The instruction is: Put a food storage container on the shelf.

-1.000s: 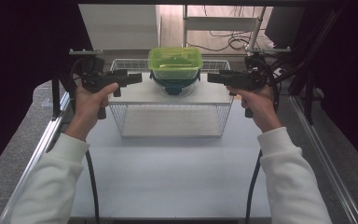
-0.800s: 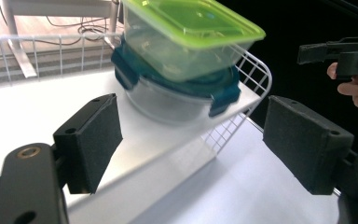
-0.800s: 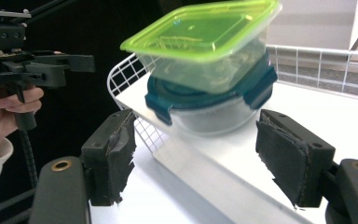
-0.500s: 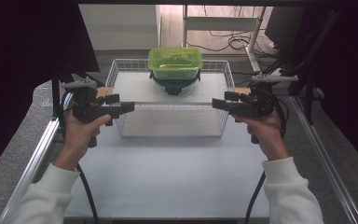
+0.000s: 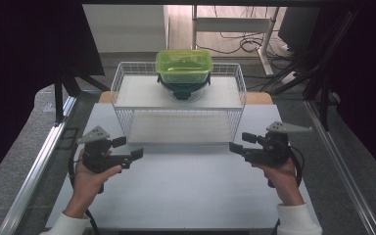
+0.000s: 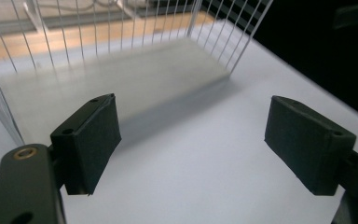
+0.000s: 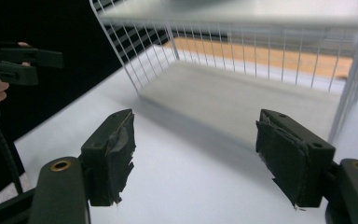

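Observation:
A white wire rack [image 5: 132, 93] stands at the back middle of the white table [image 5: 186, 191]. On its top shelf a green lidded container [image 5: 183, 65] rests on a dark bowl [image 5: 183, 90]. My left gripper [image 5: 129, 148] hovers low over the table in front of the rack's left corner, open and holding nothing [image 6: 191, 135]. Opposite it, in front of the right corner, my right gripper [image 5: 241, 142] is also open with nothing between its worn pads [image 7: 196, 149]. Both point inward, toward each other. The rack's lower shelf [image 7: 242, 88] lies bare beyond the jaws.
Metal rails [image 5: 34, 171] run along both table sides, with dark curtains beyond them. A wooden strip [image 5: 259, 98] shows behind the rack. Cables [image 5: 247, 44] lie on the floor at the back. The other hand's gripper [image 7: 18, 60] shows at the left of the right gripper view.
Both hands have come down and back toward the near side, from beside the rack's top shelf to low over the table in front of it. The jaws kept their width.

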Motion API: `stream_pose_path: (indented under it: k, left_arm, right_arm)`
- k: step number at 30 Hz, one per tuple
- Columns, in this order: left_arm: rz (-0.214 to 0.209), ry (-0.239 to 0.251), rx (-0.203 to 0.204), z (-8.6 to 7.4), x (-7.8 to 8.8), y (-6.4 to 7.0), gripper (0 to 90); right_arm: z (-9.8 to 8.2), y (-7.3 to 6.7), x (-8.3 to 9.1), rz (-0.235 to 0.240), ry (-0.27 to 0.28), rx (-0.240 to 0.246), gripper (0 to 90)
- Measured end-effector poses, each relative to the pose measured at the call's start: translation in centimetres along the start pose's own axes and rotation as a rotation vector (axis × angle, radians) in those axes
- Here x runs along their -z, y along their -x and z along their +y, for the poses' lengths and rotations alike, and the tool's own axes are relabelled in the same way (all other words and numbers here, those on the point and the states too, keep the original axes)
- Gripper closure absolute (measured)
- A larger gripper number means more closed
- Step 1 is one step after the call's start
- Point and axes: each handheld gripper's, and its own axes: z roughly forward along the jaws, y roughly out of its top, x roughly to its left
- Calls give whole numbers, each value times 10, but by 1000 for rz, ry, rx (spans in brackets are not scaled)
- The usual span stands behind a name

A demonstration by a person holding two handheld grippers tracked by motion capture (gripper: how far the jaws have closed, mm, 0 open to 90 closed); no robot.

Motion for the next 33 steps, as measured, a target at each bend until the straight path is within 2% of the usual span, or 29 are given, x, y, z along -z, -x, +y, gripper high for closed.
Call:
stream_pose_path:
  k: [3,8,9,11,13,15,17,22,33]
  left_arm:
    - [-3,-36,2,-18,-10,-2,169]
    - [18,-83,20,-47,-18,-4,176]
    - [12,-85,26,-53,-19,-4,176]
    - [-1,-120,28,-64,-24,-5,179]
    - [5,-131,32,-72,-25,-7,175]
    - [2,-139,31,-75,-25,-7,176]
    - [20,-136,18,-75,-25,-8,175]
    - [13,-133,21,-75,-24,-8,175]
    - [20,-128,25,-76,-25,-9,180]
  right_arm:
    - [-20,2,-1,-25,-20,2,273]
    - [-51,8,-4,-62,-85,17,272]
    - [-56,10,-6,-59,-99,15,271]
    - [-67,13,-8,-45,-116,9,271]
    - [-76,15,-11,-30,-124,-10,271]
    - [-80,16,-13,-29,-134,-9,271]
    - [-82,16,-15,-32,-139,-1,271]
    - [-82,13,-19,-35,-156,21,266]
    - [-83,14,-18,-45,-146,23,245]
